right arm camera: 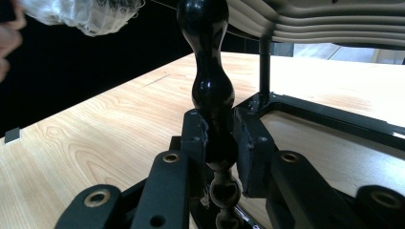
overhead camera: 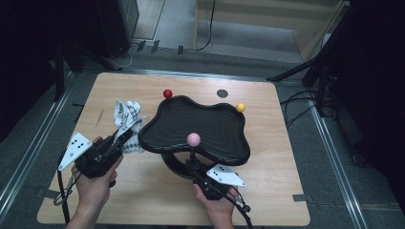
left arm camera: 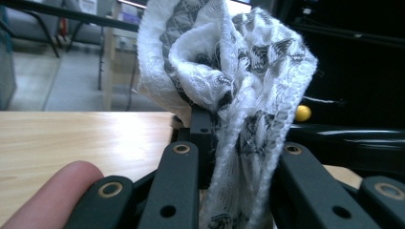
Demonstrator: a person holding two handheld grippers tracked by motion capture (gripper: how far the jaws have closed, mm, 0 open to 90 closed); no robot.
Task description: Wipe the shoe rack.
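Observation:
A crumpled white cloth with a black pattern (overhead camera: 126, 114) is held up just left of a black wavy tray (overhead camera: 200, 126) on a stand. My left gripper (overhead camera: 125, 135) is shut on the cloth (left arm camera: 229, 71), whose folds bulge above the left gripper (left arm camera: 239, 143). A black turned post (right arm camera: 211, 90) topped by a pink ball (overhead camera: 193, 139) rises at the tray's near edge. My right gripper (overhead camera: 192, 162) is shut on that post, and both pads of the right gripper (right arm camera: 220, 138) press its narrow waist.
A red ball (overhead camera: 167, 93) and a yellow ball (overhead camera: 240, 107) top posts at the tray's far rim. A dark round mark (overhead camera: 222, 93) lies on the wooden table behind. The stand's black base frame (right arm camera: 334, 119) rests under the tray. Black tripod legs stand around the table.

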